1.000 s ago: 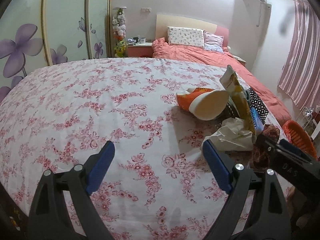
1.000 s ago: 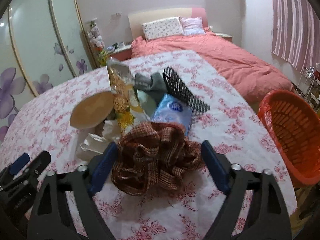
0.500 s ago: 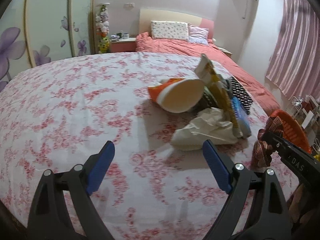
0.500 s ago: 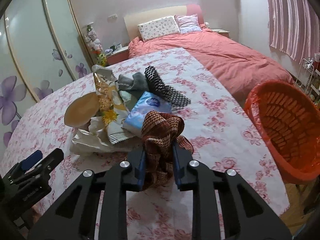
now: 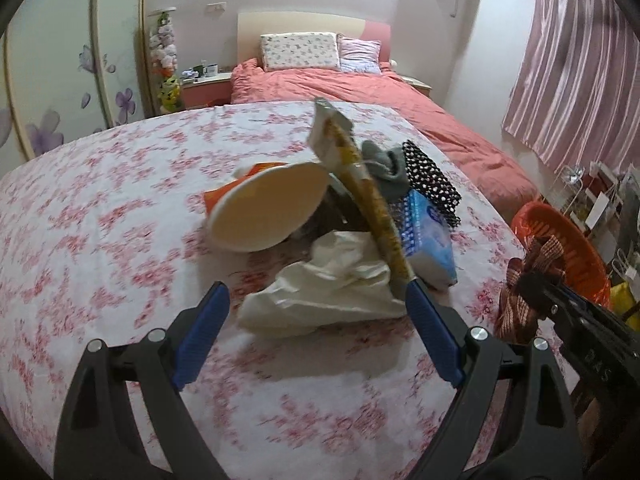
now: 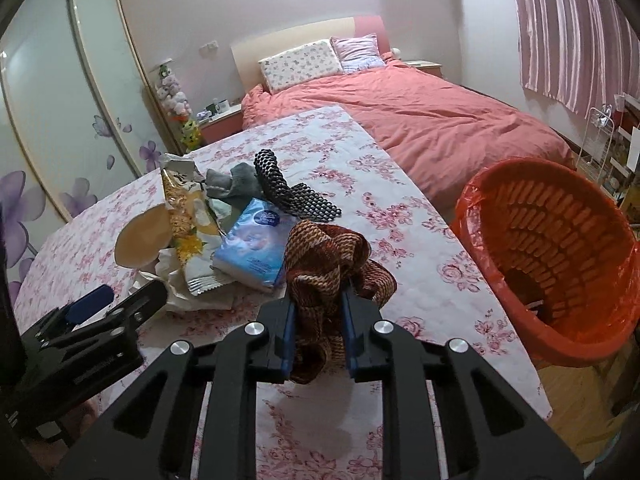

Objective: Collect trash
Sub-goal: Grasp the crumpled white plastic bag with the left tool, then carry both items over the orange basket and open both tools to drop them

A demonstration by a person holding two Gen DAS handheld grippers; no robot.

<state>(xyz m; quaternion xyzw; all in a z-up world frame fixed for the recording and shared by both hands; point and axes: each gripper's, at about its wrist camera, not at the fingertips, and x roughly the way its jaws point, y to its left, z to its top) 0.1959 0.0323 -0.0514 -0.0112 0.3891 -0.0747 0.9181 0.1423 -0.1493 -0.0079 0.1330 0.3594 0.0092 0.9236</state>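
Firmly, right tongs (image 6: 318, 330) pinch brown woven cloth (image 6: 324, 264).

litter heap (image 6: 208, 240) mid-table (image 6: 420, 280), knitted cloth (image 6: 324, 264) just right of it, basket (image 6: 560, 256) beyond the table's right edge

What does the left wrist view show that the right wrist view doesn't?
Left wrist only: the open left tongs framing the white bag, and the cup's orange side.
Right wrist only: the basket's inside, and the right tongs shut on the brown cloth.
Both: cup, snack packet, tissue pack, grey sock, dotted cloth.
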